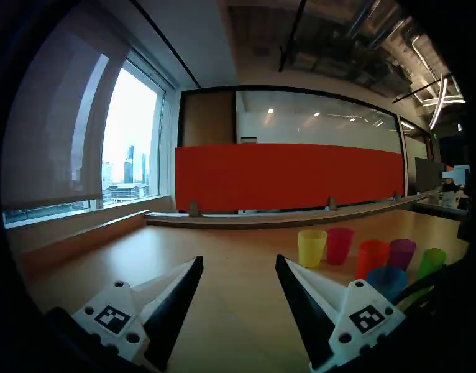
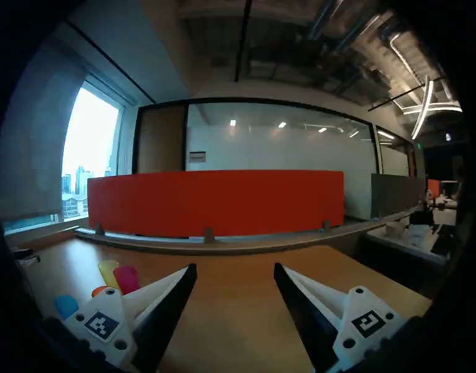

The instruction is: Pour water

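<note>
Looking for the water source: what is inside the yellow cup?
The yellow cup stands upright on the table; its rim and wall show. Its wall hides the inside, so contents cannot be told.

Pretty clearly an open-plan office. The giveaway is the long red divider panel [image 1: 288, 177] standing along the far edge of the wooden counter [image 1: 238, 267], the sort that splits shared desks. Behind the divider there's a glass-fronted room [image 1: 319, 121] with spotlights in its ceiling. Above the divider run exposed pipes and ducts [image 1: 368, 37] and a strip light [image 1: 438, 99]. Left of the divider, a tall window [image 1: 129, 149] with a roller blind [image 1: 51, 124] looks out on city towers. Right of the divider, more desks [image 2: 424, 227] with stuff on them.
</note>
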### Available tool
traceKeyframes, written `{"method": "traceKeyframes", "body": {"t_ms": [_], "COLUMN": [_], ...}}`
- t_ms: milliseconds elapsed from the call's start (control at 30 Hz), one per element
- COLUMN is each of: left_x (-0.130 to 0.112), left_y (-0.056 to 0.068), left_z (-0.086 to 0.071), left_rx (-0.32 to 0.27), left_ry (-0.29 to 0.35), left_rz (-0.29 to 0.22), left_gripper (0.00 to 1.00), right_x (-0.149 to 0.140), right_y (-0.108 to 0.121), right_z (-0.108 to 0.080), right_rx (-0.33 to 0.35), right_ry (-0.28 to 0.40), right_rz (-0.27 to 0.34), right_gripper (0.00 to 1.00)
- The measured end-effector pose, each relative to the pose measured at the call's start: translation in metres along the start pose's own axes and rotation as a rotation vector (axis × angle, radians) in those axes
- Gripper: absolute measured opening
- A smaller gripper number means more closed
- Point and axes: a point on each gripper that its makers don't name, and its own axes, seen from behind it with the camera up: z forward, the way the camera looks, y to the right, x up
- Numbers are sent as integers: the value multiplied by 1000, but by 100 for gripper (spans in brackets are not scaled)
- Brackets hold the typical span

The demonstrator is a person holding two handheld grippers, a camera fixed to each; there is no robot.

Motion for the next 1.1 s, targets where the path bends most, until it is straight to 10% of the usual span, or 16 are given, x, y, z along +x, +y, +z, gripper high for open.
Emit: {"method": "traceKeyframes", "body": {"t_ms": [1100], "left_x": [0], "left_y": [1], "left_z": [-2], "left_rx": [-12], "left_ry": [7], "left_rz": [-11], "left_gripper": [86], "right_x": [2], "right_y": [0], "right_z": [-4], "right_rx": [-2], "right_ry": [22], "right_rz": [-29], "right_gripper": [96]}}
